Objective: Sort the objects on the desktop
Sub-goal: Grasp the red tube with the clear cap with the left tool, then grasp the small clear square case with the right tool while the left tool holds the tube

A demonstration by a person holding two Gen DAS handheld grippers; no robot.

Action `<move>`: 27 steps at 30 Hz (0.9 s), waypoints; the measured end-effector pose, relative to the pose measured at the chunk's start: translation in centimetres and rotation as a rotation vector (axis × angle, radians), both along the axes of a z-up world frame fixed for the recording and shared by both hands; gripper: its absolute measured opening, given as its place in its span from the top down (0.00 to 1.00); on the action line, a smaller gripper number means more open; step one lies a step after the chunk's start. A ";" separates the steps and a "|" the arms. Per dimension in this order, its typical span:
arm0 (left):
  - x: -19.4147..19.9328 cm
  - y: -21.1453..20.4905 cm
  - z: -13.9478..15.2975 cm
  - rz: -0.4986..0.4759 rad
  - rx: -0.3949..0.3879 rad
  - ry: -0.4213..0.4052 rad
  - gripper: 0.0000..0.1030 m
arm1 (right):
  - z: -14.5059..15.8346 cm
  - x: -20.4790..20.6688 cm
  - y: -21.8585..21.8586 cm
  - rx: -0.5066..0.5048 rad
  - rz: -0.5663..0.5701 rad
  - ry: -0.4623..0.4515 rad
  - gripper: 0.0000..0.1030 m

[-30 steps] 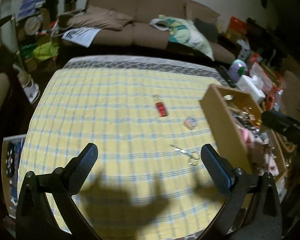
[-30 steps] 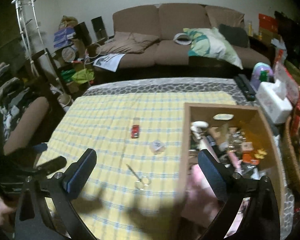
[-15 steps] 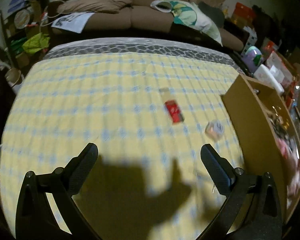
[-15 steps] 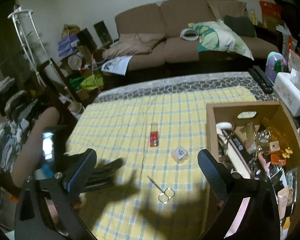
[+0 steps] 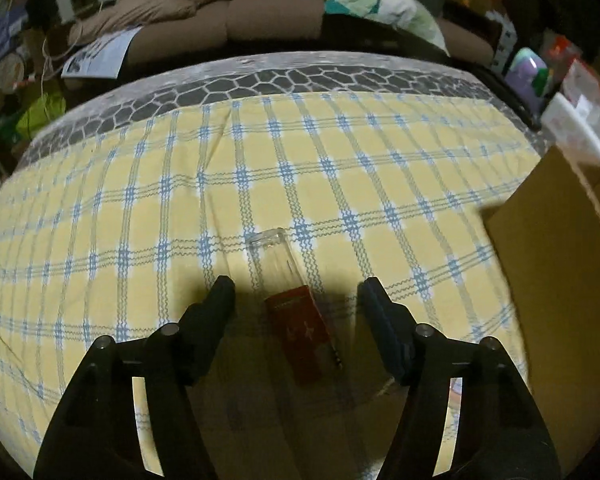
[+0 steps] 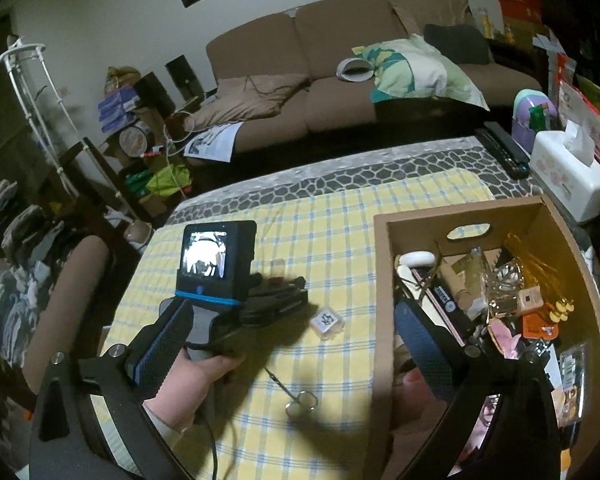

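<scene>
A flat clear case with a red lower half (image 5: 296, 304) lies on the yellow checked cloth (image 5: 180, 200). My left gripper (image 5: 296, 286) is open, low over the cloth, with one finger on each side of the case and not touching it. In the right wrist view the left gripper (image 6: 276, 300) covers most of the case. My right gripper (image 6: 292, 340) is open and empty, held high above the table. A small clear cube (image 6: 327, 322) and small scissors (image 6: 296, 394) lie on the cloth beside the cardboard box (image 6: 384, 320).
The cardboard box (image 5: 556, 264) full of small items stands at the right. A tissue box (image 6: 568, 172) and a remote (image 6: 502, 150) lie behind it. A brown sofa (image 6: 340, 64) is beyond the table. The cloth's far and left parts are bare.
My left gripper has moved forward and down until its fingers straddle the red case. My right gripper has risen and drawn back a little.
</scene>
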State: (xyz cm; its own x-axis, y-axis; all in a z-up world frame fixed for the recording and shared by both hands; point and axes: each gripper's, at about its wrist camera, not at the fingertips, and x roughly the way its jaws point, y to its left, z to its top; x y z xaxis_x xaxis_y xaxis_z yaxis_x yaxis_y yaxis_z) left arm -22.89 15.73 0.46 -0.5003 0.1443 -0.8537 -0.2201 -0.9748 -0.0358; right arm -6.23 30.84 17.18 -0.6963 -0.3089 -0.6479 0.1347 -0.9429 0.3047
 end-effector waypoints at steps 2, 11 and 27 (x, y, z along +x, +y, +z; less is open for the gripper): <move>0.3 -0.1 0.1 -0.007 -0.023 0.012 0.55 | 0.0 0.1 0.2 0.001 0.001 0.002 0.03; 5.1 -7.9 1.9 0.034 0.077 -0.030 0.80 | 1.2 0.5 -0.9 0.043 0.051 0.012 0.30; 17.7 -15.1 3.2 0.121 0.279 -0.088 0.79 | -10.3 -11.1 -9.7 0.528 0.339 -0.416 0.51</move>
State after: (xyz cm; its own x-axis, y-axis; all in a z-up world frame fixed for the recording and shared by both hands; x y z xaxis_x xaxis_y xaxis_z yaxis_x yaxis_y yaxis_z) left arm -5.21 0.64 3.63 -0.4537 0.3232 -0.8305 -0.0872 -0.9435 -0.3196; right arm -17.33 21.13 6.91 -0.2833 -0.0379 -0.9583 0.4163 -0.9050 -0.0873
